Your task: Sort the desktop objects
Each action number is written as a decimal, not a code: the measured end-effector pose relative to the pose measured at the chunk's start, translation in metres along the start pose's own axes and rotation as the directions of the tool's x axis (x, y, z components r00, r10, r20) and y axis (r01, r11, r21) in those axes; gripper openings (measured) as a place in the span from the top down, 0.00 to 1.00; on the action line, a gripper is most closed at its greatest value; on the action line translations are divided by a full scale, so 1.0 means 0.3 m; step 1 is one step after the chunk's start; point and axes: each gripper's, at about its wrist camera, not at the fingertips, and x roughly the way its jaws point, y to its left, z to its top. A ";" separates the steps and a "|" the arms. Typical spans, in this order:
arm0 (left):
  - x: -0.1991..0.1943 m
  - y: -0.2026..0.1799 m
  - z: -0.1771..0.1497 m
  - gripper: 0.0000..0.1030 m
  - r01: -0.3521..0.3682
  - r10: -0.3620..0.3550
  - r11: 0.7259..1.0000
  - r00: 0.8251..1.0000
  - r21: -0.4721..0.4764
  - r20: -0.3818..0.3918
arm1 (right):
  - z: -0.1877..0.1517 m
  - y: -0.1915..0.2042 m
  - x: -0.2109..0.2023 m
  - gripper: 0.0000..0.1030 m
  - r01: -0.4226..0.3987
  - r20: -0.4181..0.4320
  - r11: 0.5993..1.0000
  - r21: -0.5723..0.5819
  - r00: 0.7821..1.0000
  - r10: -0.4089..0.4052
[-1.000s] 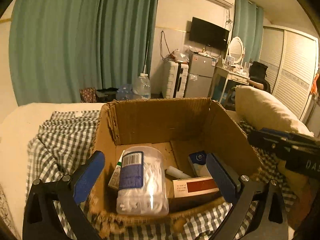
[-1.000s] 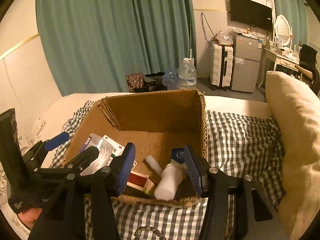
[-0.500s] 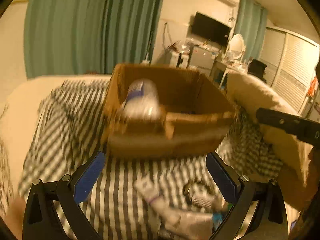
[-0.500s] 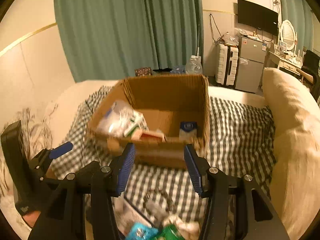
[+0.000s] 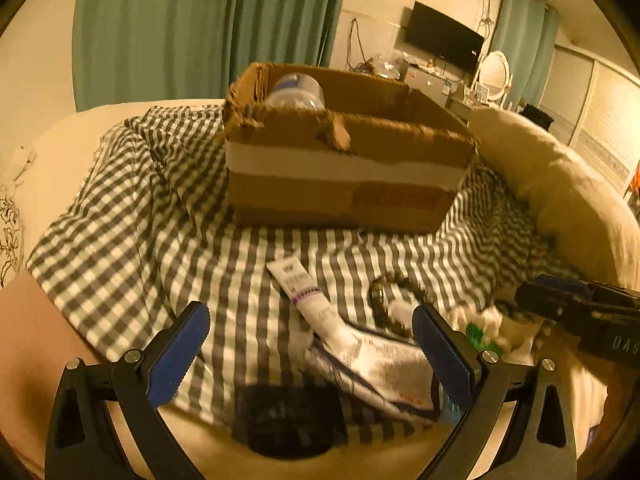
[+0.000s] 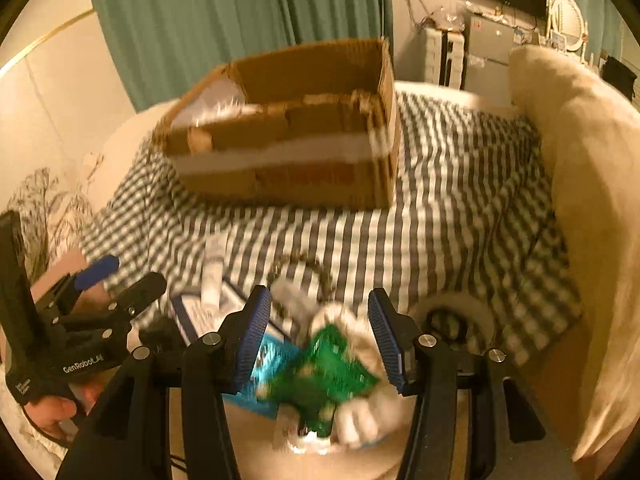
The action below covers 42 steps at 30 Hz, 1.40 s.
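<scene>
cardboard box (image 5: 344, 184) on checked cloth (image 5: 160, 216), clear jar (image 5: 296, 90) poking up inside. nearer, white tube (image 5: 304, 292) resting across a printed pack (image 5: 384, 364), bead bracelet (image 5: 384, 292) just beside, green packet (image 6: 328, 368) blurred. left gripper (image 5: 312, 352) spread wide, empty, above tube and pack. right gripper (image 6: 320, 340) half parted over green packet, gripping nothing.

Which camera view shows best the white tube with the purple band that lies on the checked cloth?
The left wrist view: the white tube with the purple band lies sharp and central there. The right wrist view shows it small and blurred.
</scene>
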 end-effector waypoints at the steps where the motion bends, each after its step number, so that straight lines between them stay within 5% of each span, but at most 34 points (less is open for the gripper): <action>1: 0.003 -0.003 -0.012 0.00 -0.003 0.003 1.000 1.000 0.005 -0.008 | -0.017 0.001 0.006 0.51 0.004 -0.013 1.000 -0.006 1.000 -0.005; 11: -0.005 0.039 -0.149 0.00 -0.024 0.021 0.999 0.993 -0.031 -0.116 | -0.090 0.043 0.037 0.51 -0.008 -0.077 0.999 -0.032 0.997 0.005; 21: 0.125 0.041 -0.194 0.00 -0.042 0.041 0.999 0.970 0.002 -0.241 | -0.097 0.040 0.043 0.51 -0.009 -0.091 1.000 -0.023 0.996 0.007; 23: 0.146 0.045 -0.193 0.25 -0.034 0.034 0.999 0.964 0.002 -0.263 | -0.097 0.046 0.043 0.51 -0.011 -0.094 1.000 -0.026 0.996 0.008; 24: 0.147 0.045 -0.195 0.25 -0.032 0.032 0.999 0.962 0.002 -0.271 | -0.097 0.050 0.043 0.51 -0.011 -0.095 0.999 -0.032 0.995 0.008; 34: 0.047 0.065 -0.146 0.25 -0.106 0.105 0.994 0.987 0.002 -0.119 | -0.123 0.168 0.037 0.51 -0.153 -0.112 0.974 -0.168 0.984 0.135; 42: 0.053 0.107 -0.143 0.25 -0.129 0.124 0.991 0.985 -0.040 -0.117 | -0.173 0.234 0.104 0.51 -0.075 -0.179 0.959 -0.272 0.983 0.026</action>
